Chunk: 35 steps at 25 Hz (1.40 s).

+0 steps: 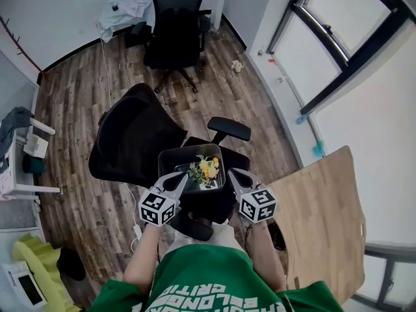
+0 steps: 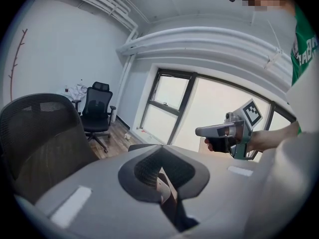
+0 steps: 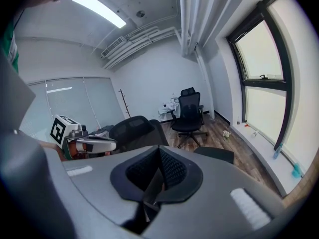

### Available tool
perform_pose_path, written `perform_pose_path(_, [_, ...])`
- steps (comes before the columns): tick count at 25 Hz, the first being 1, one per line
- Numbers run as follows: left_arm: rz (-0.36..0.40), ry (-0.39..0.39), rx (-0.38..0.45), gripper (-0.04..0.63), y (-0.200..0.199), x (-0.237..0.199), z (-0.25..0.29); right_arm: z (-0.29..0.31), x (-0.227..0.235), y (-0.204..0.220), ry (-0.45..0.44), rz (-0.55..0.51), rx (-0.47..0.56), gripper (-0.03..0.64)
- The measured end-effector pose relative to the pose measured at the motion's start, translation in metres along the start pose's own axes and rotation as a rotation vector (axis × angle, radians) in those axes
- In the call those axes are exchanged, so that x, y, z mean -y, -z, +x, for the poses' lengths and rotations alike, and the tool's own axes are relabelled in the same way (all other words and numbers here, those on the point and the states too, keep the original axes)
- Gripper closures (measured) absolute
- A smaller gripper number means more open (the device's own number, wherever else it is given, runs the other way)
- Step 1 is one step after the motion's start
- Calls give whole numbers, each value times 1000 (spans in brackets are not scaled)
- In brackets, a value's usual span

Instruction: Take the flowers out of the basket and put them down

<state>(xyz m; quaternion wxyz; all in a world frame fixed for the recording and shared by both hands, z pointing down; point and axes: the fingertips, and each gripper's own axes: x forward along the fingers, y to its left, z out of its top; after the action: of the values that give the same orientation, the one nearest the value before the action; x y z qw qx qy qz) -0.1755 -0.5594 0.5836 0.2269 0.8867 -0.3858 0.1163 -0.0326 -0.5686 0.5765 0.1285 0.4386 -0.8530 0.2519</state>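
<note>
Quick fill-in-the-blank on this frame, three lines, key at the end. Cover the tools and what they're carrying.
1. The left tool and the right tool are both clamped on the rim of the ___.
2. Inside it lie yellow ___.
3. Directly beneath it is a black office ___.
Missing words: basket; flowers; chair.

Office: swivel chair [image 1: 174, 25], mesh-back chair [image 1: 133, 142], plank floor [image 1: 78, 90], tall windows [image 3: 259, 59].

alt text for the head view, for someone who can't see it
A person in green holds a dark basket of yellow flowers from both sides, left gripper and right gripper shut on its rim, over a black office chair.
</note>
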Motion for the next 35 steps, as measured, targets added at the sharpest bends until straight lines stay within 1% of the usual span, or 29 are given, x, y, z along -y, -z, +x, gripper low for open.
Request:
perform_pose_path(6, [-2, 27, -26, 575, 13, -16, 9, 19, 7, 27, 6, 21, -54, 612])
perform_pose_path(10, [1, 29, -54, 575, 25, -36, 17, 37, 9, 41, 7, 30, -86, 612])
perform_pose_path(16, [-18, 68, -99, 575, 56, -68, 40, 56, 15, 59, 32, 48, -127, 612])
perform_pose_path(20, [-21, 98, -154, 575, 81, -85, 64, 72, 20, 73, 53, 72, -150, 612])
perform_pose_path(25, [-23, 138, -244, 575, 118, -106, 98, 100, 33, 103, 74, 124, -189, 612])
perform_pose_path(29, [-11, 162, -310, 575, 146, -120, 122, 122, 47, 119, 88, 153, -201, 612])
perform_pose_path(35, [12, 198, -384, 575, 181, -131, 155, 142, 70, 149, 123, 197, -213, 612])
